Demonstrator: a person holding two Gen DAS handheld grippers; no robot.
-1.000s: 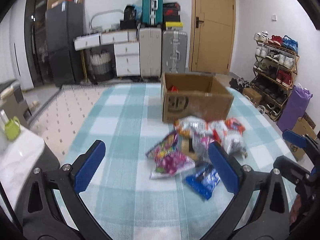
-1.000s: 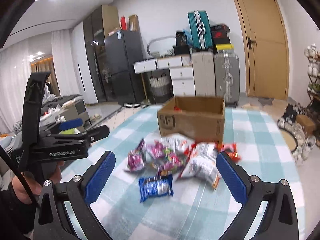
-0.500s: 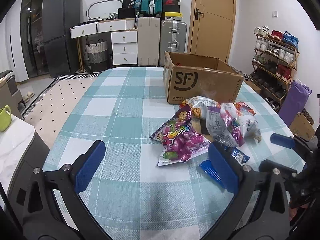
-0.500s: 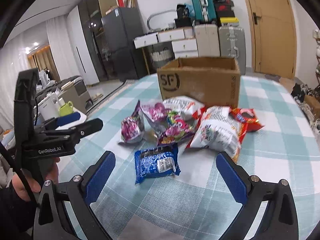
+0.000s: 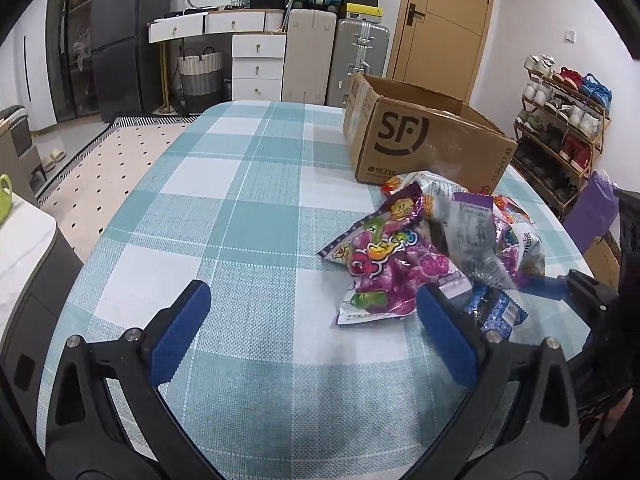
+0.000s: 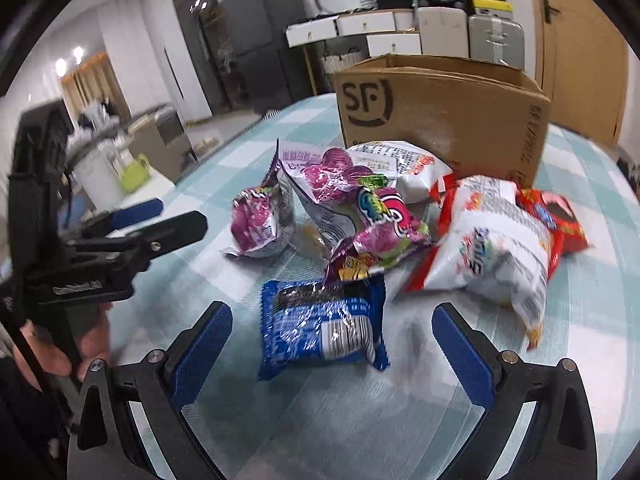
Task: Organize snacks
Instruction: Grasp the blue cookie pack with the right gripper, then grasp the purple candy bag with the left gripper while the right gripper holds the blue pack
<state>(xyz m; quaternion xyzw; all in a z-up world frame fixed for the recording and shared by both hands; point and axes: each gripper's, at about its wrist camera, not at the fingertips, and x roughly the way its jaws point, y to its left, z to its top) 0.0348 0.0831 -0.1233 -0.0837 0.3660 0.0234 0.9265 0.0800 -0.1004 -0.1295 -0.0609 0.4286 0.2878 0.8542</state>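
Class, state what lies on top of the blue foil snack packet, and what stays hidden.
A purple and yellow foil bag overlaps the far edge of the blue foil snack packet. That covered edge and the packet's underside cannot be seen.

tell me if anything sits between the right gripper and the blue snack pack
Nothing visible does. The right gripper is open, and the blue snack pack lies flat on the checked tablecloth right between its fingertips. A purple candy bag overlaps the pack's far edge, beyond the gripper.

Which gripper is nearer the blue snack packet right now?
Right. The right gripper is open with the blue snack packet between its fingers; the left gripper hangs open over bare tablecloth, left of it.
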